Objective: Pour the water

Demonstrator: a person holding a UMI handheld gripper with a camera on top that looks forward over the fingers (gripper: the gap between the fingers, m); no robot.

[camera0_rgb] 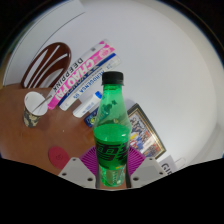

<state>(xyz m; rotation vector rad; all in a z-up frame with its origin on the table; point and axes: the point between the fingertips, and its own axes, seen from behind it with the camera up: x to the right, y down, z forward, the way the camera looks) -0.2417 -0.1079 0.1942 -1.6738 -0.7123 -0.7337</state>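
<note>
1. One green translucent plastic bottle with a black screw cap (112, 130) stands upright between the fingers of the claw (112, 176); the pink pads (93, 165) sit close against its lower body on both sides, so I judge the claw narrowed and gripping the bottle, though its base is hidden and I cannot tell whether it is lifted or resting on the white counter (170, 70).
2. As to progress, the cap looks to be on and the bottle is upright, so by my reading no pouring has begun; what is left is bringing it to a receiving vessel, opening it and tilting it.
3. Beyond the claw and to its left stands a small clear glass cup with a white rim (34, 108), well apart from the bottle; it seems the likely target, though that is a guess.
4. Beyond the bottle lie long white boxes with pink lettering (82, 72); just right of the claw lies a colourful printed packet (140, 127); a dark brown rounded object (45, 65) sits further off to the left.
</note>
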